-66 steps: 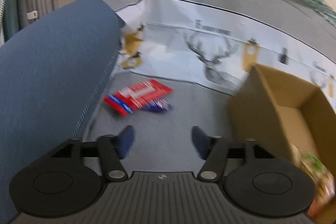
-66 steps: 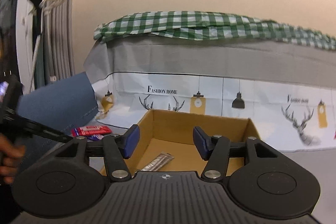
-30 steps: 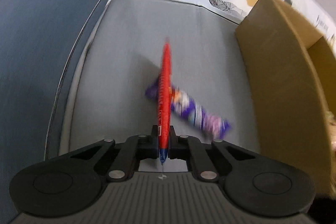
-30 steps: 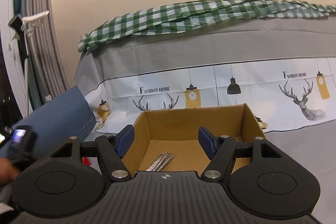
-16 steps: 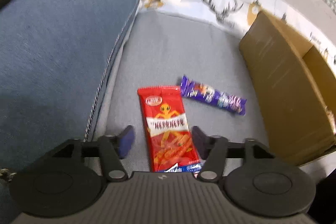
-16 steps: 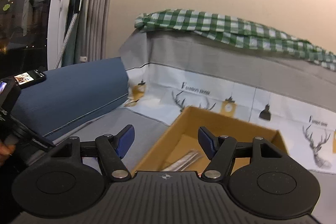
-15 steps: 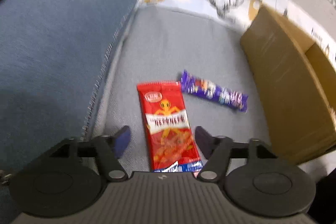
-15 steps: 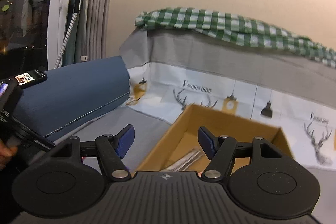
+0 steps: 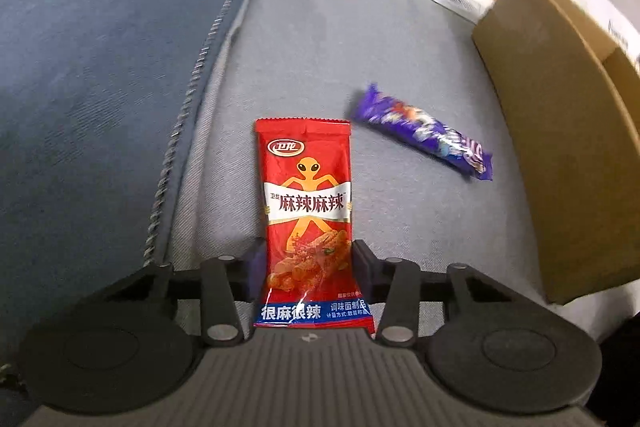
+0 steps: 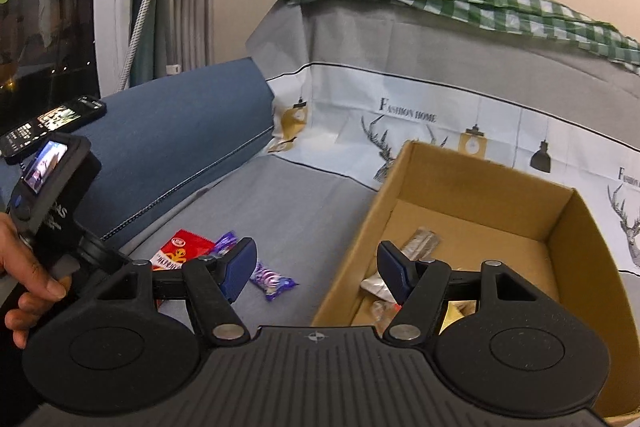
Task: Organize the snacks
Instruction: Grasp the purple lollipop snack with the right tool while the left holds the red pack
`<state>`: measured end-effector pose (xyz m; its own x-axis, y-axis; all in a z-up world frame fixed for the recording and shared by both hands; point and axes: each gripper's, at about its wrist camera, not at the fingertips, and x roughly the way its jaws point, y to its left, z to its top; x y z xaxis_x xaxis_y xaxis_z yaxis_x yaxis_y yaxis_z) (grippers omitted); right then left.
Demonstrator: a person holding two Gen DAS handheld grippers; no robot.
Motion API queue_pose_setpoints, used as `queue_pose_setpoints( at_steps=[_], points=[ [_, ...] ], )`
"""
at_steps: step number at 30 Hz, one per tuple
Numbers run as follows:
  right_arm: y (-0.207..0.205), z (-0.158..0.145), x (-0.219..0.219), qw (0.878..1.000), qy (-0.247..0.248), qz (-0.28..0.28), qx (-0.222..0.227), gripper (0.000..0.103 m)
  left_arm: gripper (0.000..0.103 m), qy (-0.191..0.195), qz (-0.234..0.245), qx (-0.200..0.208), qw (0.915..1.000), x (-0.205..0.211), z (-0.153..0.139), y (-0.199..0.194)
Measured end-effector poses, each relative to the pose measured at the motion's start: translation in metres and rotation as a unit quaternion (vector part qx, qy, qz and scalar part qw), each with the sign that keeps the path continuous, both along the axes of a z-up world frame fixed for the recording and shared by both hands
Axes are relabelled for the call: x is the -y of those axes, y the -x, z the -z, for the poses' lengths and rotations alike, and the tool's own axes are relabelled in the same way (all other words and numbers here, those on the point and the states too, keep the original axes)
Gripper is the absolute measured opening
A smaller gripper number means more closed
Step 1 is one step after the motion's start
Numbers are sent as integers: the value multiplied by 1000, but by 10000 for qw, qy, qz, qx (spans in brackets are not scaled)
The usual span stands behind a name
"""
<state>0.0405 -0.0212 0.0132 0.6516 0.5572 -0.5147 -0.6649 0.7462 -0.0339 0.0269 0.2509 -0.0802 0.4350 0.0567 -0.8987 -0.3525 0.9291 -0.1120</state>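
A flat red foil snack packet [image 9: 308, 219] printed with an orange alien figure lies face up on the grey fabric sofa seat [image 9: 320, 39], its long side running straight away from the left claw [image 9: 305, 259]. The packet's lower part sits between the two blue pads; the right pad touches its edge, while the left one stands just beside the other edge. The jaws have just been closing in on the packet, and whether they press it yet cannot be told. Near the packet, to its right, a purple candy bar wrapper [image 9: 424, 133] lies slantwise on the same seat, apart from the packet, with the wall of a brown cardboard box [image 9: 560, 163] beyond it.

In the right wrist view, the right claw [image 10: 316, 269] hangs with its jaws apart and nothing between them, over the seat beside the box's near left corner. Silver wrappers [image 10: 420, 243] lie on the box floor. A hand [image 10: 24, 275] grips the left claw's handle at the left edge.
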Motion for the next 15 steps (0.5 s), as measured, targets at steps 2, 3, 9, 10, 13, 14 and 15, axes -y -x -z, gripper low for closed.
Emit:
queue_pose_setpoints(
  at_steps=[2,3,9,10,13,14,15],
  points=[
    [-2,-3,-10,9999,26,-24,-149,68,47,91,-21,56,9999,-3,-3,4],
    [-5,-4,-17,9996,28,-20,-283,68,47,74,4,68,9999,0,-5,5],
    [-28,-2,-96,9944,319,-90,-1005,58,47,176,-4,-13,9998,2,-4,10],
    [-35,2,-111,9930,422,-120,-1094,56,47,164,13,-22,9999,3,-3,9],
    [-54,22,-150,9888,814,-154,-1244,56,47,197,41,-4,9998,2,-2,10],
    [-61,31,-162,9863,993,-146,-1309,56,47,193,52,3,9998,3,-2,10],
    [-68,39,-172,9842,1146,-113,-1346,56,47,186,65,8,9998,2,-2,10]
  ],
)
